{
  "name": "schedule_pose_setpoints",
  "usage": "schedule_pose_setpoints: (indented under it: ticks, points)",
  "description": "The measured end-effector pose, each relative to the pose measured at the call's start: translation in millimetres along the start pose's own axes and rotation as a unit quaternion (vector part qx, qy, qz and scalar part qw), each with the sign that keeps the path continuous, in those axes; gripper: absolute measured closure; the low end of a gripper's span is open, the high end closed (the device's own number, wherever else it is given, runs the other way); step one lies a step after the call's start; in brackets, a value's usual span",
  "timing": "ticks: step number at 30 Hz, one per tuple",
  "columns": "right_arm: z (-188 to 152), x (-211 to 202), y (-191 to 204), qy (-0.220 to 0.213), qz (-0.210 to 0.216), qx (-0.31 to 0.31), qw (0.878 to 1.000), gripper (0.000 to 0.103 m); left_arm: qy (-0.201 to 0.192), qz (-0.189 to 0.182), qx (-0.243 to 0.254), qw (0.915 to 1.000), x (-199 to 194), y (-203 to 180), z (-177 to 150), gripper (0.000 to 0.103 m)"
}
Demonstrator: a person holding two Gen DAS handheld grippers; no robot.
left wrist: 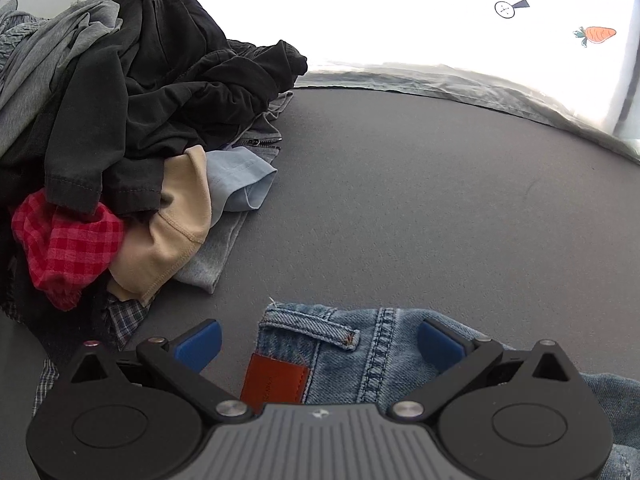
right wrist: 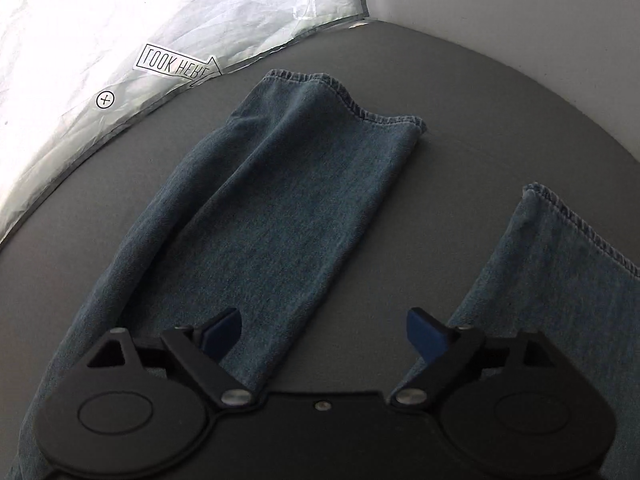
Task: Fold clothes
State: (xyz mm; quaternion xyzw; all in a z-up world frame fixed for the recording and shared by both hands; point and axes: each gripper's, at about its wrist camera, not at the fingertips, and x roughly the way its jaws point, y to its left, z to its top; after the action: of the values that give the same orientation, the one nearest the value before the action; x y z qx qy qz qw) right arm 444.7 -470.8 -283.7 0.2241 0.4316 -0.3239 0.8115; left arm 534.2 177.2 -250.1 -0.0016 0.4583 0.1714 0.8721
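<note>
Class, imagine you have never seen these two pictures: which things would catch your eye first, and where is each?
In the left wrist view, a heap of unfolded clothes fills the left side, its red checked garment brightest at the front. The jeans waistband with its rust-red patch lies between the open left gripper jaws. In the right wrist view, two denim legs spread apart on the grey table.

A dark grey table (left wrist: 420, 184) fills both views, its matte surface evenly lit. Along its far edge hangs a crinkled white sheet (right wrist: 120, 20), glaring with strong light, printed with small circled crosses, a carrot (left wrist: 596, 35) and an arrow reading "LOOK HERE" (right wrist: 176, 66). A plain white wall (right wrist: 500, 8) meets the table's right corner.
</note>
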Motion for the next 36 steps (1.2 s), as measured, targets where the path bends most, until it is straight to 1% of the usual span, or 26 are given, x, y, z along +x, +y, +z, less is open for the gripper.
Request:
schedule_pose_setpoints:
  ticks: [3, 6, 7, 8, 9, 11, 12, 13, 14, 15, 16, 17, 19, 20, 21, 22, 25, 28, 29, 31, 32, 33, 34, 35, 36]
  points:
    - [-6, -3, 3, 0.008, -0.001, 0.003, 1.000, 0.011, 0.010, -0.007, -0.016, 0.9998, 13, 7, 2, 0.000]
    - [-8, -8, 8, 0.005, -0.001, -0.003, 1.000, 0.010, 0.038, -0.041, -0.059, 0.9966, 28, 18, 3, 0.000]
    - [-8, -11, 10, 0.004, 0.000, -0.004, 1.000, 0.010, 0.045, -0.051, -0.075, 0.9948, 32, 22, 3, 0.001]
    - [-8, -14, 12, 0.003, 0.000, -0.005, 1.000, 0.010, 0.044, -0.063, -0.093, 0.9927, 33, 25, 1, 0.004]
    - [-8, -15, 13, 0.003, 0.000, -0.006, 1.000, 0.010, 0.043, -0.073, -0.100, 0.9915, 33, 26, 0, 0.015]
    - [-6, -18, 18, 0.003, -0.003, -0.004, 1.000, 0.010, 0.032, -0.089, -0.107, 0.9898, 27, 23, -2, 0.032]
    - [-5, -19, 19, 0.002, -0.002, -0.003, 1.000, 0.010, 0.025, -0.086, -0.104, 0.9905, 23, 19, -1, 0.048]
    - [-5, -22, 20, 0.001, -0.001, -0.001, 1.000, 0.010, 0.018, -0.083, -0.101, 0.9912, 18, 15, 0, 0.054]
    - [-5, -25, 21, -0.001, 0.000, 0.000, 1.000, 0.010, 0.012, -0.081, -0.098, 0.9919, 14, 11, 2, 0.058]
    - [-3, -26, 23, -0.003, 0.000, 0.000, 1.000, 0.010, 0.001, -0.074, -0.086, 0.9935, 10, 8, 6, 0.068]
    - [-2, -28, 24, -0.004, -0.002, -0.001, 1.000, 0.010, -0.014, -0.048, -0.083, 0.9953, 5, 9, 15, 0.083]
    - [0, -31, 26, -0.007, -0.002, -0.002, 1.000, 0.010, -0.029, -0.022, -0.080, 0.9961, 0, 10, 24, 0.083]
    - [4, -35, 27, -0.014, -0.001, -0.001, 1.000, 0.010, -0.056, -0.017, -0.124, 0.9905, -5, 31, 42, 0.087]
    - [6, -38, 28, -0.018, -0.001, 0.000, 1.000, 0.010, -0.070, -0.009, -0.142, 0.9874, -6, 43, 55, 0.100]
    - [8, -40, 28, -0.021, 0.000, 0.001, 1.000, 0.010, -0.083, 0.000, -0.160, 0.9836, -7, 56, 67, 0.103]
    - [11, -42, 29, -0.024, 0.001, 0.001, 1.000, 0.010, -0.097, 0.008, -0.177, 0.9793, -8, 69, 80, 0.103]
    - [16, -44, 31, -0.030, 0.005, 0.003, 1.000, 0.010, -0.117, 0.021, -0.175, 0.9774, -5, 89, 110, 0.103]
    - [15, -43, 35, -0.028, 0.006, -0.001, 1.000, 0.010, -0.086, -0.010, -0.134, 0.9872, 1, 82, 113, 0.100]
    - [14, -42, 36, -0.027, 0.007, -0.004, 1.000, 0.010, -0.072, -0.019, -0.114, 0.9907, 3, 74, 105, 0.098]
    - [9, -40, 41, -0.023, 0.008, -0.013, 1.000, 0.010, -0.046, -0.034, -0.085, 0.9948, 8, 61, 90, 0.075]
    - [7, -39, 44, -0.021, 0.008, -0.019, 1.000, 0.010, -0.030, -0.050, -0.072, 0.9957, 12, 53, 76, 0.070]
    - [6, -39, 45, -0.019, 0.009, -0.024, 0.999, 0.010, -0.021, -0.061, -0.070, 0.9954, 13, 49, 67, 0.062]
    - [4, -38, 47, -0.018, 0.009, -0.032, 0.999, 0.010, -0.013, -0.072, -0.068, 0.9950, 13, 46, 57, 0.056]
    - [3, -38, 49, -0.017, 0.010, -0.038, 0.999, 0.010, -0.005, -0.082, -0.068, 0.9943, 13, 45, 47, 0.052]
    - [3, -38, 50, -0.017, 0.010, -0.041, 0.999, 0.010, 0.003, -0.091, -0.069, 0.9934, 12, 44, 36, 0.036]
